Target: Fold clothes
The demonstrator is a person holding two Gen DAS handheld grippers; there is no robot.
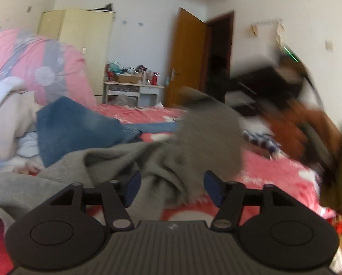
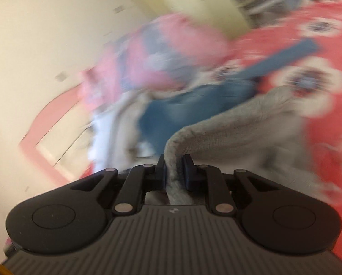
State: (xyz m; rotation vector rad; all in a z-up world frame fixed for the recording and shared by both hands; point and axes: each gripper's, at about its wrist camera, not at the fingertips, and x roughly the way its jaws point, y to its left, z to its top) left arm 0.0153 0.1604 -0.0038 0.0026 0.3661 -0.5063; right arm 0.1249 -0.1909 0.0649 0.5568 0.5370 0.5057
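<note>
Pinching grey garment [image 2: 228, 133], right tool [image 2: 173, 171]; left tool [image 1: 172, 189] agape

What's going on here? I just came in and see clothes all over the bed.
A person is folding clothes with a hand-held claw in each hand. The right claw is shut on an edge of the grey garment, lifting it off the red floral bedspread. The left claw is open, hovering over the same grey garment. Blue jeans and a pink quilt lie behind, unfolded.
</note>
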